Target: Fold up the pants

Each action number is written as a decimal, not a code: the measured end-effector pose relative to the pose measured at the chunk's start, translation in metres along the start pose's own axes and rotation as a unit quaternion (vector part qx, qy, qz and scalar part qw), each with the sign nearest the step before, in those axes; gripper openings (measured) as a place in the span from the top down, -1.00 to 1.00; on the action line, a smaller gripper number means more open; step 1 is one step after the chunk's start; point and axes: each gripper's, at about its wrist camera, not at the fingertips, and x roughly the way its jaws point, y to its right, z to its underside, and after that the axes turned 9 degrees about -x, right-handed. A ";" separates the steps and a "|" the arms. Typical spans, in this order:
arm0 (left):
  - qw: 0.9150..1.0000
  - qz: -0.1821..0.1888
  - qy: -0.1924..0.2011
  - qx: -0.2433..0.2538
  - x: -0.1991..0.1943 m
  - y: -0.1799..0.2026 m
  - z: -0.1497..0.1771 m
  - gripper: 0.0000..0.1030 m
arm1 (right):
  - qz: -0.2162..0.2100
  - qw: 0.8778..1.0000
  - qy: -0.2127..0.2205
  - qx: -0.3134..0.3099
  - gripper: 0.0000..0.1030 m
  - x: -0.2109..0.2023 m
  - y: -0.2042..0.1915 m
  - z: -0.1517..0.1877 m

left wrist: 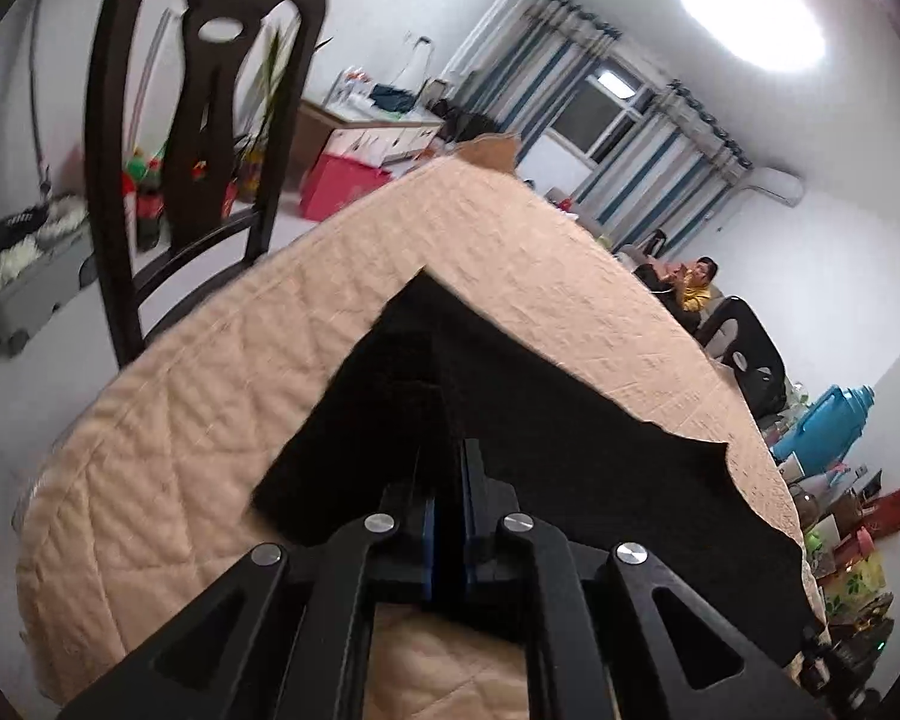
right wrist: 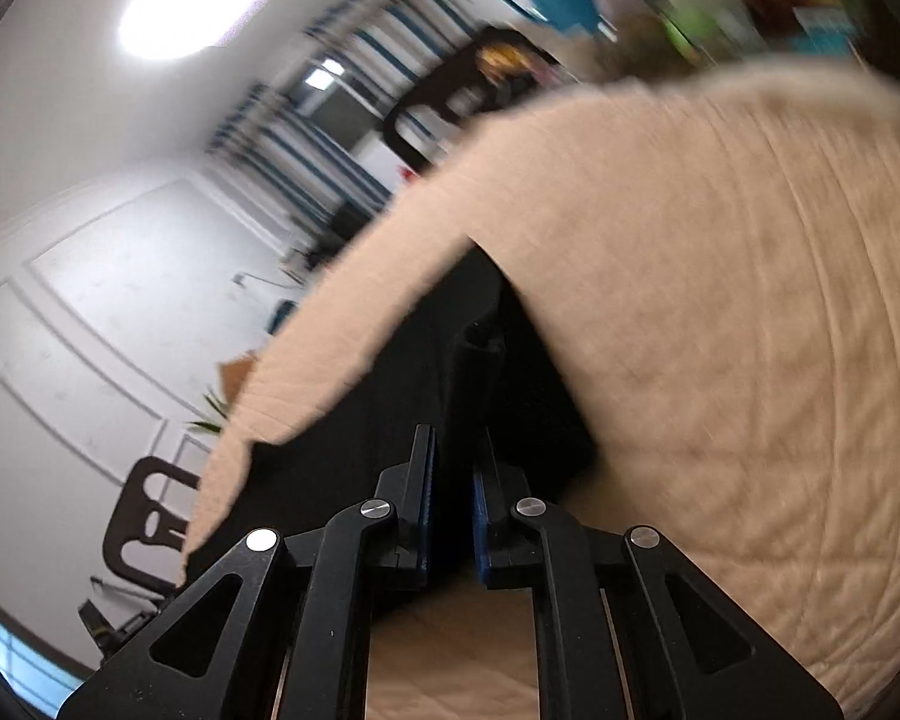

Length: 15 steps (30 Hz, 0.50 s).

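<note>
Black pants point(left wrist: 510, 408) lie spread on a table under a beige quilted cover point(left wrist: 210, 396). In the left wrist view my left gripper point(left wrist: 447, 468) is shut on a fold of the black cloth, which stands up between the blue pads. In the right wrist view, which is blurred, the pants point(right wrist: 450, 372) also run away from my right gripper point(right wrist: 453, 468), which is shut on their near edge above the beige cover point(right wrist: 720, 330).
A dark wooden chair point(left wrist: 210, 138) stands at the table's far left side. Another dark chair point(left wrist: 750, 354) and a blue thermos point(left wrist: 828, 420) with cluttered bags are at the right. A person in yellow point(left wrist: 699, 285) sits far back.
</note>
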 end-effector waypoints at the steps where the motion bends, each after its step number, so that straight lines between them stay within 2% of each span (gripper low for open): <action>1: 1.000 -0.001 0.003 -0.003 -0.002 0.001 -0.001 0.77 | -0.004 1.000 0.003 0.001 0.80 -0.001 0.000 0.000; 5: 0.997 -0.039 0.063 -0.001 -0.029 0.006 -0.006 0.77 | 0.005 1.000 0.010 -0.019 0.76 -0.008 -0.010 -0.006; 7: 0.992 -0.072 0.107 -0.004 -0.046 0.006 -0.011 0.77 | 0.027 0.999 0.019 -0.033 0.68 -0.015 -0.014 -0.008; 9: 0.989 -0.073 0.128 -0.001 -0.058 0.009 -0.013 0.76 | 0.053 0.997 0.030 -0.046 0.62 -0.023 -0.016 -0.010; 11: 0.990 -0.058 0.128 0.020 -0.061 0.019 -0.012 0.69 | 0.085 0.994 0.044 -0.054 0.62 -0.029 -0.017 -0.010; 13: 0.992 -0.035 0.111 0.047 -0.056 0.032 -0.006 0.44 | 0.116 0.988 0.063 -0.074 0.62 -0.035 -0.022 -0.011; 15: 0.994 -0.011 0.081 0.079 -0.045 0.047 0.002 0.22 | 0.125 0.985 0.073 -0.096 0.61 -0.037 -0.031 -0.014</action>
